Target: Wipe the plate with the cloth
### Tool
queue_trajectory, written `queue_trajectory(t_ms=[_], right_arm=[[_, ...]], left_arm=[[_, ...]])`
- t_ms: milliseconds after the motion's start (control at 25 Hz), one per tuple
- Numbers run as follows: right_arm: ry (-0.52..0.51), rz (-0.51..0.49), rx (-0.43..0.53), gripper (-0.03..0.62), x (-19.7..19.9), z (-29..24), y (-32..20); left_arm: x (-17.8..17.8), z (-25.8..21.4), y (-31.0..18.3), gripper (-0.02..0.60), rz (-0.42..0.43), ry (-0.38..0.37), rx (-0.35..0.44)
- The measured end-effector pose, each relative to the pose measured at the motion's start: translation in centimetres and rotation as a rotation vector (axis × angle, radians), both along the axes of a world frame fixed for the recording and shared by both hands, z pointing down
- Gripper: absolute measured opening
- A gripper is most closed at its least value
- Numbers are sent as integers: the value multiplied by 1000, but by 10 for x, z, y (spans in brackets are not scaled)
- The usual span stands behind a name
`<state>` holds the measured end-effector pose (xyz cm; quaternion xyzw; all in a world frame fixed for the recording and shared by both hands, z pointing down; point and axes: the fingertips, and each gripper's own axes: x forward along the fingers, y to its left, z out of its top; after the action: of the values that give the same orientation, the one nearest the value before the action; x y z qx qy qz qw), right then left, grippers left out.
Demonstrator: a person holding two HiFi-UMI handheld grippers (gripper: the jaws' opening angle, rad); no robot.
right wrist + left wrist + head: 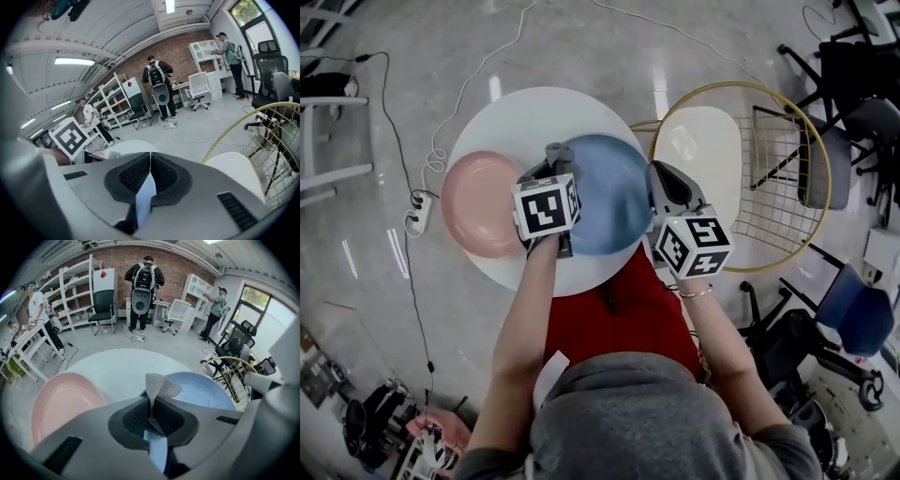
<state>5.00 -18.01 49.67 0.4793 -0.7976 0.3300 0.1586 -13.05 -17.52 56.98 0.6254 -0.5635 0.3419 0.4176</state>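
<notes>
While the L gripper (151, 405) pinches a fold of grey cloth (159, 386) tight betw. its jaws, it hangs at the left rim of the blue plate (609, 202), centre of the head view, on the white round table (525, 112). The R gripper (150, 161) is clamped on a thin pale-blue edge, prob. that plate's right rim, steadying it. A pink plate (478, 202) sits just left, so 2 plates in all. Grip & hold look done; wiping seems barely begun, most of the surface left.
</notes>
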Motion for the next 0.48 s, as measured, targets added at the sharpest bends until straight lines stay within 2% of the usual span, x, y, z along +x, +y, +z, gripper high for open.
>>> queue_trajectory(t_ms=[320, 480], right_arm=[[-4, 58, -8, 29, 12, -2, -1], [4, 91, 5, 29, 19, -10, 1]], left_arm=[[-22, -11, 19, 32, -29, 5, 2], [-17, -29, 23, 32, 0, 55, 44]])
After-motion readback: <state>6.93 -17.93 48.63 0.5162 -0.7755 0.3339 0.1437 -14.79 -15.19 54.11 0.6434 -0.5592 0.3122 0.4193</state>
